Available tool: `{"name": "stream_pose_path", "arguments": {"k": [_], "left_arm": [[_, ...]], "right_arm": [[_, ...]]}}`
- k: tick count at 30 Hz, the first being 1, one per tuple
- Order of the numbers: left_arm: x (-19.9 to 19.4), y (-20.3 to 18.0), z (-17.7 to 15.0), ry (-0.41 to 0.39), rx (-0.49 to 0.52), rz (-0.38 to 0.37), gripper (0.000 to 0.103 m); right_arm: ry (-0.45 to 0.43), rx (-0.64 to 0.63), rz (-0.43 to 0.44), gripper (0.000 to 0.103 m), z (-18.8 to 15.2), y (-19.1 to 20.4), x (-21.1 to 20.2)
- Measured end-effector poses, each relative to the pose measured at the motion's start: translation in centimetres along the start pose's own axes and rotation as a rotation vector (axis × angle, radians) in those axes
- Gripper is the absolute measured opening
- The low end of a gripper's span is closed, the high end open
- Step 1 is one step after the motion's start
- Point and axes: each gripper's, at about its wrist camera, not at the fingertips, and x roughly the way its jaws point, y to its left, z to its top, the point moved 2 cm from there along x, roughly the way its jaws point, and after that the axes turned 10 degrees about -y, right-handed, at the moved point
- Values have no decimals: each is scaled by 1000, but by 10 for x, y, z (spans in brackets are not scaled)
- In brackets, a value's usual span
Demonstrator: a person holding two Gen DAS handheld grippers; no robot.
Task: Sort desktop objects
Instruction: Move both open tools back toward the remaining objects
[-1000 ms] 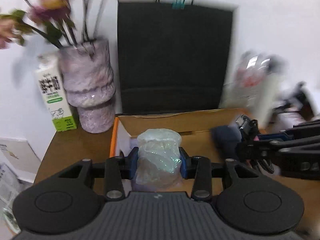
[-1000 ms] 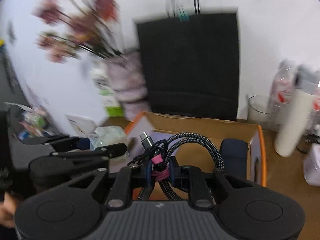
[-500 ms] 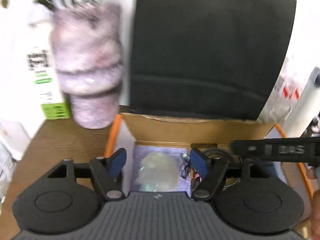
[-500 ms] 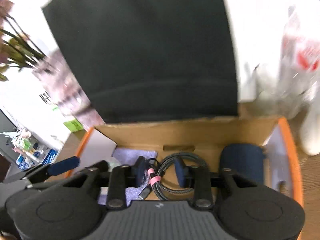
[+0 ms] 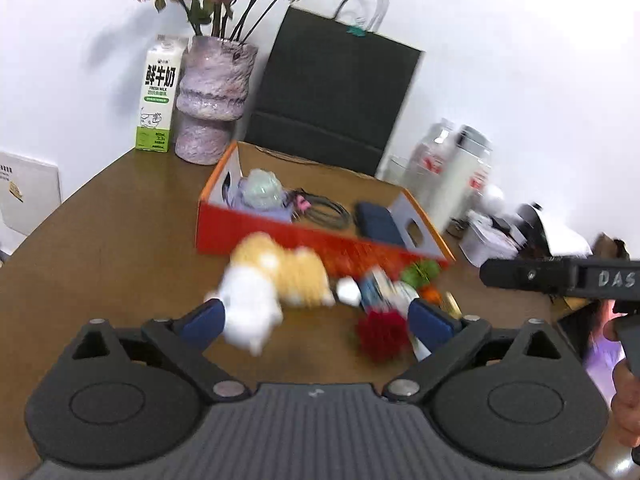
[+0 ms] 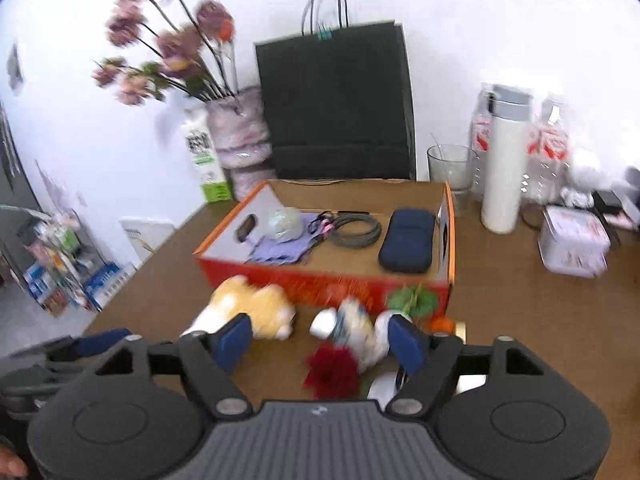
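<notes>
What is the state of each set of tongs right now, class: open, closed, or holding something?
Left tongs: jaws opening, nothing held; the plush toy lies on the table beyond.
Right tongs: jaws opening, nothing held; the red flower lies between them, ungripped.

Each gripper, the left gripper and the right gripper, has a black ribbed body with two round black discs, black jointed arms with silver screws, and blue pads on its fingers. White letters "DAS" mark the side of the right gripper. A purple sleeve shows beside the person's hand.
</notes>
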Motion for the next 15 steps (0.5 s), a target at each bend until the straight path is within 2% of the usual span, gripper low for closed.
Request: {"name": "stream_pose_path", "arguments": {"k": [3,7,9,11,15], "left_arm": [[-29,-11,-37,-18,91,-24,102],[-56,-12,-85,-62,262,-2,103],[-60,-9,-102,-18,263,41,103],[-64,-5,-112,0,253,27,103],[-65,0,-123,11,247,47,103]], "right_arm": [[-38,-20,-34,83,-43,9,-34],[-69,-34,-51,83,-113,21,-68],[-96,-71,-91,83,-141,30,-84],[-138,-129,-107,83,-161,39,-97],[-144,-138,-117,87,-179,44,-107]]}}
